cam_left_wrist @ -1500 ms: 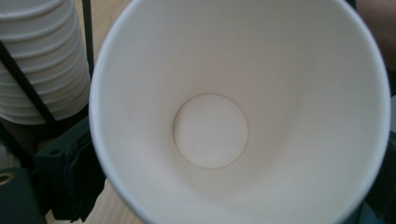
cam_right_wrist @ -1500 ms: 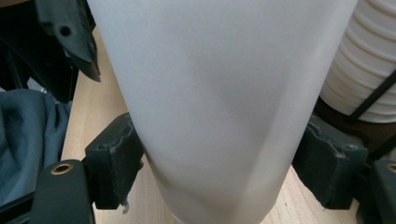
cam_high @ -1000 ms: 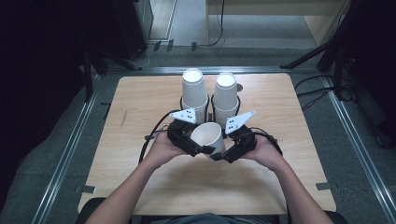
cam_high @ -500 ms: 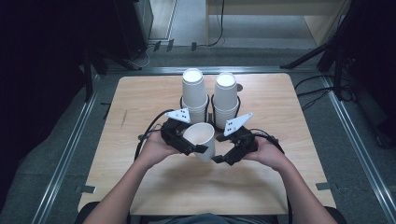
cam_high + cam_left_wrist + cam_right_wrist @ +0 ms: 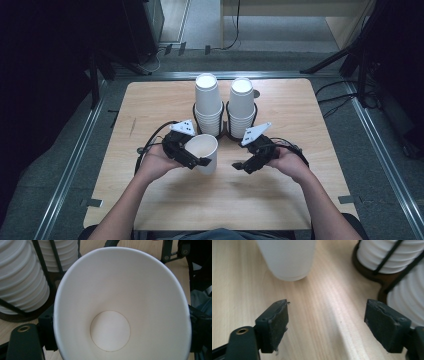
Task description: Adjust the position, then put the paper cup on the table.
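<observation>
Holding one white paper cup clamped between my left gripper's jaws, I have it upright, mouth up; whether its base rests on the wooden surface or hangs just over it I cannot tell. In the left gripper view the cup's rim spreads wide between the jaws. So one cup looks already drawn off and mine alone; my right gripper's jaws have just been closing a little, yet stand apart with nothing between them, just beside the cup. What seems left is setting it down somewhere. Beyond both jaws stand two cup stacks in a black wire holder, near enough to bump. Bare wood lies outward of each gripper and back toward me, well inside the surface's edges.
</observation>
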`<state>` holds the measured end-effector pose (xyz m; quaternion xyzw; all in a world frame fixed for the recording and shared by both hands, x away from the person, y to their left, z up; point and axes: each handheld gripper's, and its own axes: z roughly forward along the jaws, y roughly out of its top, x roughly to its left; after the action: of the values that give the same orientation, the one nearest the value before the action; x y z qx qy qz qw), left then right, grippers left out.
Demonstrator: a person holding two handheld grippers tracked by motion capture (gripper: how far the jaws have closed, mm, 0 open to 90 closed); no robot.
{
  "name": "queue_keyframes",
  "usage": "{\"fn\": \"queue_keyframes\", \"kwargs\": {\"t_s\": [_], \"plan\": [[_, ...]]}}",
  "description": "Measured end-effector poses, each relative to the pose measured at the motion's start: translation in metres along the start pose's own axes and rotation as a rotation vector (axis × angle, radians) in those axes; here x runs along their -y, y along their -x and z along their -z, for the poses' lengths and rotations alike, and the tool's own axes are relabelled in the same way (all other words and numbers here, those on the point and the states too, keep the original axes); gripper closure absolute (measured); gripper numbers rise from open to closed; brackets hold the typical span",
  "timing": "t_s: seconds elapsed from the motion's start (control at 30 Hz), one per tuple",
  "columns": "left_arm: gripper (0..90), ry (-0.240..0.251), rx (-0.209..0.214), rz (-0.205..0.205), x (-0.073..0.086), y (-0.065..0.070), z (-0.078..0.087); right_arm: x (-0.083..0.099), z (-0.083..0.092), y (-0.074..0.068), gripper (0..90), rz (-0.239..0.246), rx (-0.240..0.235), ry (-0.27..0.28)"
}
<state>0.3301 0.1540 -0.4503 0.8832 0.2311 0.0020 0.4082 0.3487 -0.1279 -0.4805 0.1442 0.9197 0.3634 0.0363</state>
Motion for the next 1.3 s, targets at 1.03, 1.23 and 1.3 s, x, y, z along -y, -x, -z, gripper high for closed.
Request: {"fn": "queue_keyframes", "kwargs": {"t_s": [1.03, 1.23, 1.3], "plan": [[12.3, -0.020, -0.086, 0.106, 0.024, -0.043, 0.026, 0.005, 0.009, 0.009, 20.7, -0.070, 0.023, 0.035], [12.2, -0.008, -0.106, 0.125, 0.027, -0.052, 0.036, 0.006, 0.008, 0.006, 20.7, -0.052, 0.020, 0.028], [12.2, -0.009, -0.118, 0.123, 0.028, -0.056, 0.038, 0.006, 0.008, 0.005, 20.7, -0.056, 0.023, 0.024]]}}
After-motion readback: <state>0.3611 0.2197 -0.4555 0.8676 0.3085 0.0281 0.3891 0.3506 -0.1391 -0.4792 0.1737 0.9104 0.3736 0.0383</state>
